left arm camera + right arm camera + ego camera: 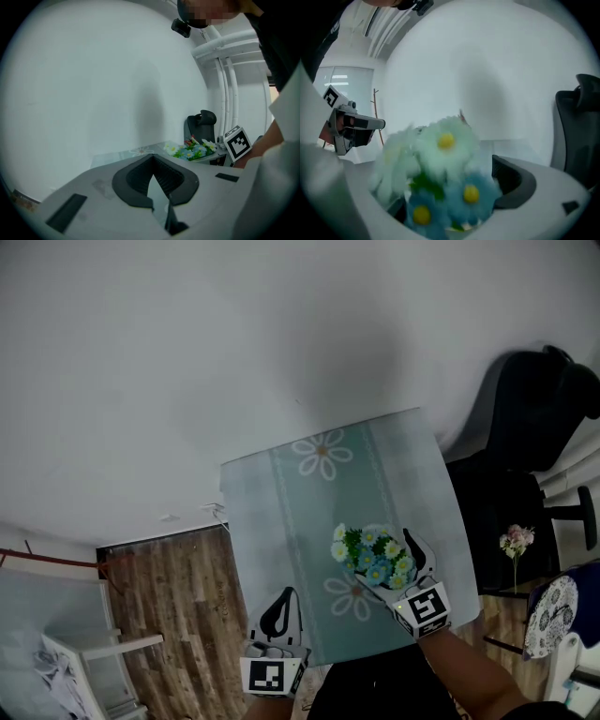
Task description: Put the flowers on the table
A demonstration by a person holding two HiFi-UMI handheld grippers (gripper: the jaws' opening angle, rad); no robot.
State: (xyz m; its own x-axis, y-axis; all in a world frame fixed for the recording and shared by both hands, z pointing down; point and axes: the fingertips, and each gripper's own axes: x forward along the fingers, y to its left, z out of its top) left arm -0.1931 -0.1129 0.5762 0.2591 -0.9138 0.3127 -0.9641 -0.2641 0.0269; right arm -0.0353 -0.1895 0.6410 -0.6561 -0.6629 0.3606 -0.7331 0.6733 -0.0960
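Right claw (392,566) clamped on flowers (368,547) over table (281,512), left claw (280,607) closed, empty.

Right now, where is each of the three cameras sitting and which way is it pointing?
Head view: on the person's head, facing steeply down at the table; shows left gripper, right gripper holding the flowers, and a forearm.
Left gripper view: on the left gripper, facing along its shut, empty jaws across the table toward the flowers.
Right gripper view: on the right gripper, facing the flowers in its jaws; left gripper at far left.
Shared: all three show the flowers.
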